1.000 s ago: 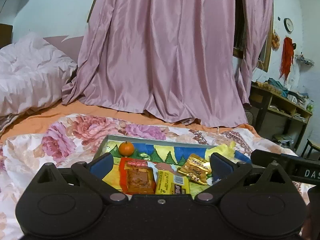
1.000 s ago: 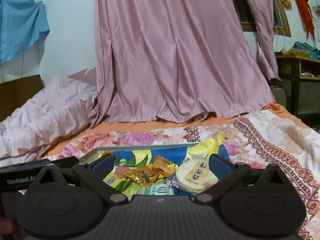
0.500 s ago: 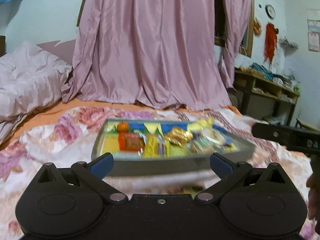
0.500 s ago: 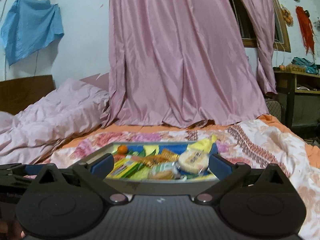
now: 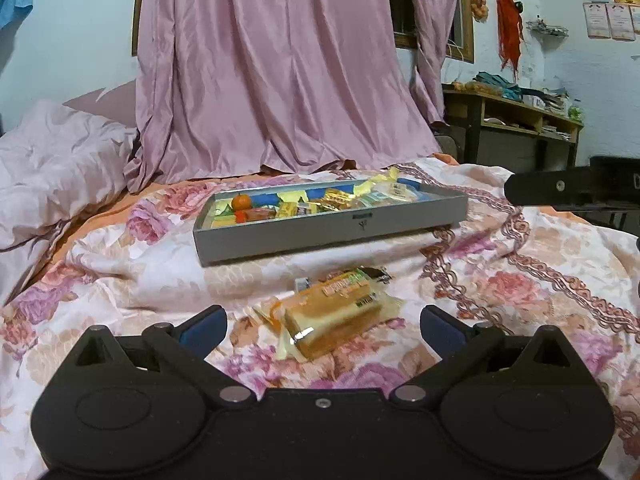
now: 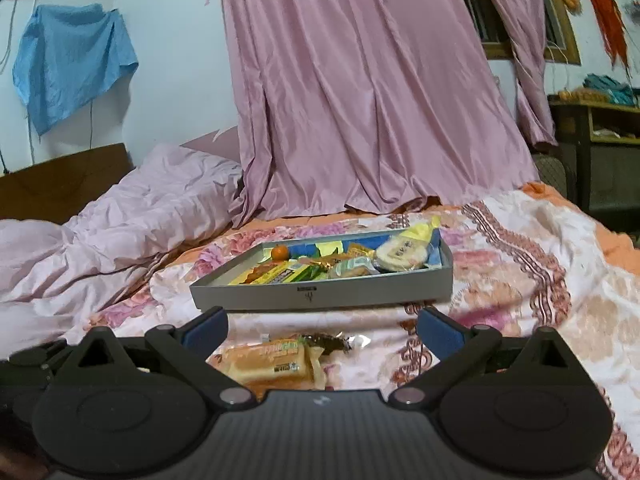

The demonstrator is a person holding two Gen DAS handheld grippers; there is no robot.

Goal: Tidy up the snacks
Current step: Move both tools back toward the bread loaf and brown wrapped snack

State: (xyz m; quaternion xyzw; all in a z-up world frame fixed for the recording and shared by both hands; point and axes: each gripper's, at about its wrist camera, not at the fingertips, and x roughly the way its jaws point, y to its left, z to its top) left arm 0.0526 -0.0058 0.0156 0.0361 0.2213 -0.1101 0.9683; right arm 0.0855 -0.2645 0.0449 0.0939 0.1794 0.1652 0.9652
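A grey tray rests on the floral bedspread and holds several wrapped snacks, a small orange and a round rice cracker. In front of the tray a wrapped bread slice lies alone on the bedspread. My left gripper is open, with the bread just ahead between its blue fingertips. My right gripper is open too, the bread low between its fingers and partly hidden by its body. The right gripper's side shows at the right in the left wrist view.
A crumpled pink duvet is heaped on the left. A pink curtain hangs behind the bed. A wooden shelf unit stands at the right past the bed's edge. Orange sheet shows beside the bedspread.
Both grippers have pulled back from over the tray. The tray now sits farther away, and the wrapped bread in front of it has come into view. Both stay open.
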